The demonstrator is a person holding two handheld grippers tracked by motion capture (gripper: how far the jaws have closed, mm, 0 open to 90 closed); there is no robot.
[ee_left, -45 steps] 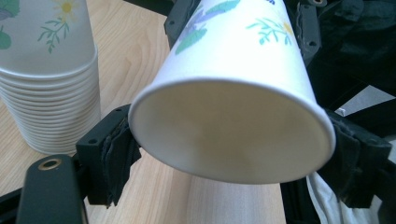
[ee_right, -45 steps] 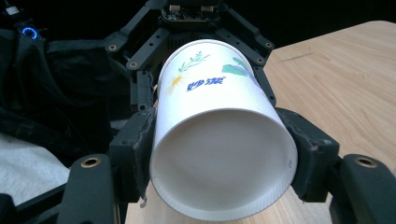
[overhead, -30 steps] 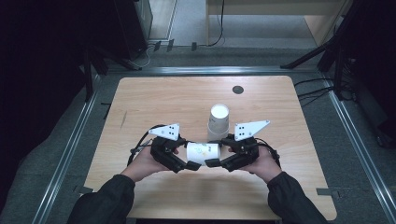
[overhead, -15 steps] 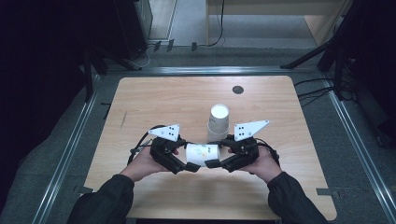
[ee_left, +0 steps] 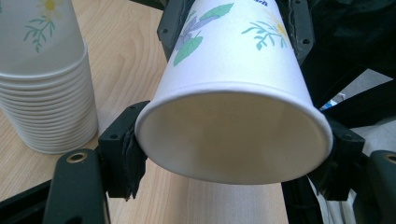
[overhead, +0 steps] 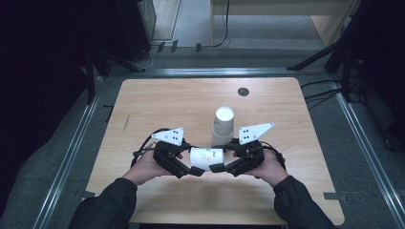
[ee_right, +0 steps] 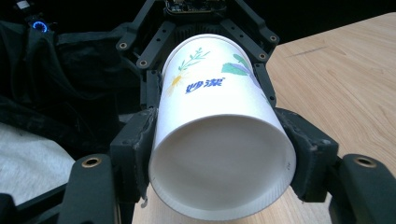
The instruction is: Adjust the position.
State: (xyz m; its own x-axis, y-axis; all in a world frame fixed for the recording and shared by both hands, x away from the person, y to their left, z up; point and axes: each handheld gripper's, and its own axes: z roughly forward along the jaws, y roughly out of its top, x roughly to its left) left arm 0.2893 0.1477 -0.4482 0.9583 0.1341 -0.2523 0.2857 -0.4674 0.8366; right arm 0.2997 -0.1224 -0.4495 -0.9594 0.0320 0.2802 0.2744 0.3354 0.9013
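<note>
Holds a paper cup (overhead: pixel 206 159) on its side just above the bench (overhead: pixel 167 100), near the front edge, between two claws. Pinches the wide mouth end with the left claw (overhead: pixel 193 170), its jaws having just been closing, pads now against the rim on both sides. Clamps the base end firmly in the right claw (overhead: pixel 218 168). Leaves a stack of cups (overhead: pixel 223 126) upright just behind, apart from the held one.

Could buckle the thin rim through a harder left squeeze, or lose the cup through an uneven pull.

Reveals the hollow inside from the left gripper view, the recessed bottom and blue print from the right gripper view, and the overall layout from the high view.
</note>
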